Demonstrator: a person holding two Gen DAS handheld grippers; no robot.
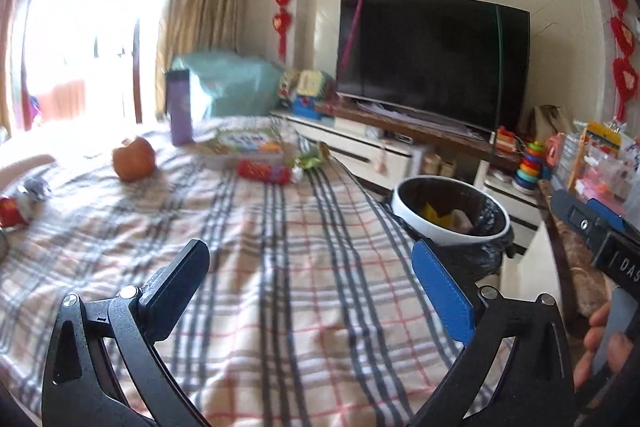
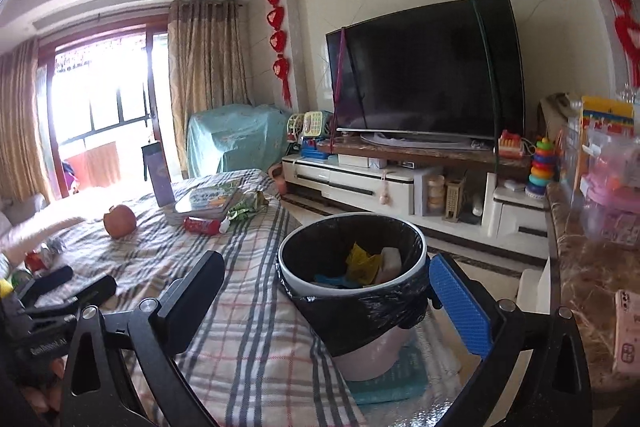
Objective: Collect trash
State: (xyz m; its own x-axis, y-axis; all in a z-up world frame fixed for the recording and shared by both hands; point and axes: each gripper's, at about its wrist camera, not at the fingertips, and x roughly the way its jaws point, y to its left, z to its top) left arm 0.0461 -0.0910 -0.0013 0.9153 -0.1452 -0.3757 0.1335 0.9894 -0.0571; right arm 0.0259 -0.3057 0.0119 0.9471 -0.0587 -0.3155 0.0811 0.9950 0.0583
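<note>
Both our grippers, left [image 1: 310, 295] and right [image 2: 326, 301], stand wide and empty. We find several scraps already in the bin [image 2: 352, 259] beside the table. Left to collect, we judge: the red wrapper [image 1: 264, 171], green wrapper [image 1: 310, 161] and crumpled can [image 1: 18, 205].

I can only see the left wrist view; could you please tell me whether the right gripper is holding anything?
Observer: No. The right gripper is open and empty, and the trash bin shows between its fingers.
Operator: Thank you. What is the bin standing on?
Observer: A teal mat on the floor, close beside the plaid cloth.
Operator: Is there anything in the bin besides the yellow and pale pieces I can see?
Observer: Yes, a blue piece lies beside the yellow wrapper.
</note>
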